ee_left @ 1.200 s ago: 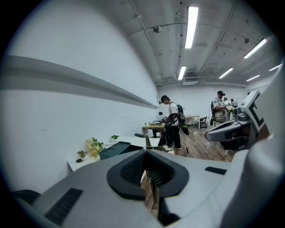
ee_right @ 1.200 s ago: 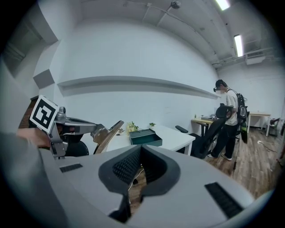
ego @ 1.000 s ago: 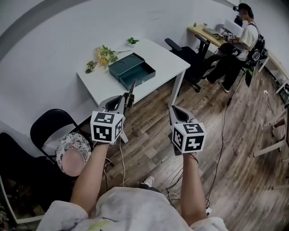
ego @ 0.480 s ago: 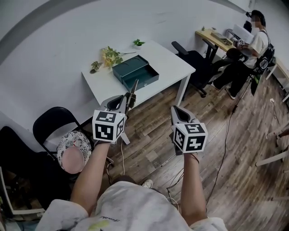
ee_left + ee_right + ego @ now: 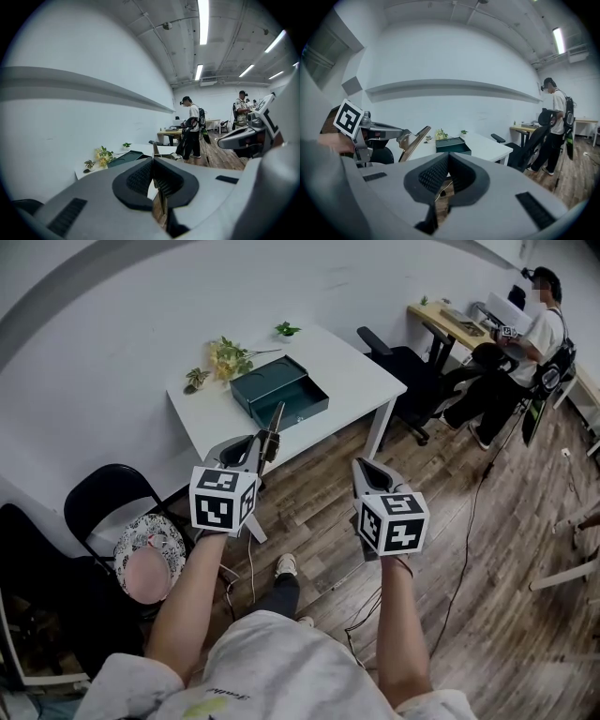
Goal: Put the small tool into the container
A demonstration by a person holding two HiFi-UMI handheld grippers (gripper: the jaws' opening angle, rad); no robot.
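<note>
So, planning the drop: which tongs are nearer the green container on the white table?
Left. The left tongs, shut on the small tool, sit in front of the green container; the right tongs hang farther back and off to its right.

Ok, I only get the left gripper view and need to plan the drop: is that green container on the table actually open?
Observer: Yes. The head view shows the green container with its tray slid out toward the near edge of the white table.
Operator: Is the right gripper free to help?
Observer: The right gripper has its jaws together with nothing between them.
Operator: Anything in the way on my left?
Observer: A black chair stands on the floor, left of the left gripper and its small tool, near the table's left end.
</note>
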